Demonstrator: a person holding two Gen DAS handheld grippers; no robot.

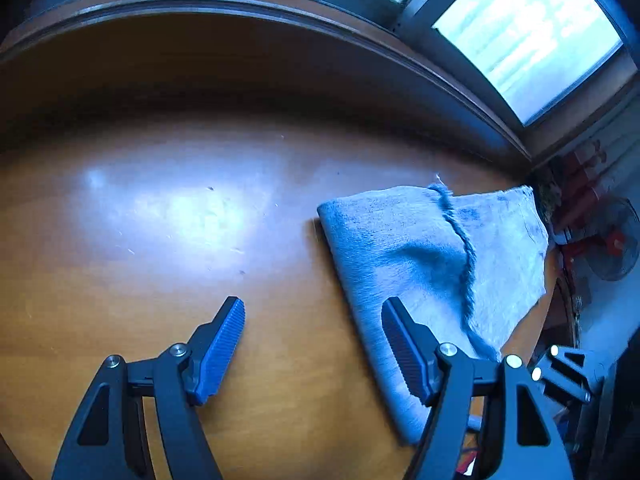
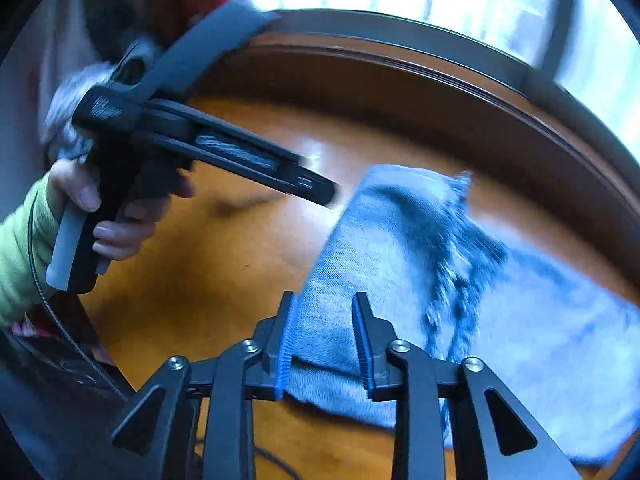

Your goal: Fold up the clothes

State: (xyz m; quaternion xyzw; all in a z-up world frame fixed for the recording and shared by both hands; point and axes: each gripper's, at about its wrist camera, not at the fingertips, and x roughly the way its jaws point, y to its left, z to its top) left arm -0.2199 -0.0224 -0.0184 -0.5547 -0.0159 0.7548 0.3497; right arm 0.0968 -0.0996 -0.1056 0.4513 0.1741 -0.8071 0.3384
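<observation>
You work on a glossy brown wooden table [image 1: 168, 208] whose raised moulded rim curves round the far side. Behind the rim stand bright windows [image 1: 528, 36], and their light glares off the varnish to the left.

Past the table's right edge, in the left wrist view, a standing fan [image 1: 614, 240] and some red items crowd the corner, too blurred to name. In the right wrist view your left hand [image 2: 108, 216], in a green sleeve [image 2: 20, 248], grips the handle of the left gripper [image 2: 320, 196], which reaches across the bare wood toward the cloth.

The denim garment [image 1: 420, 256], pale blue and already folded over, lies flat on the right part of the table. Its long axis runs from the near edge away toward the right corner. A frayed hem [image 1: 466, 256] crosses it, roughly parallel to its folded left edge.

Your left gripper [image 1: 312, 334] hangs with its jaws wide apart, the right finger over the garment's left edge, the left finger over bare wood. Your right gripper [image 2: 325, 336] also has its jaws apart, straddling the garment's near left corner without closing on it.
</observation>
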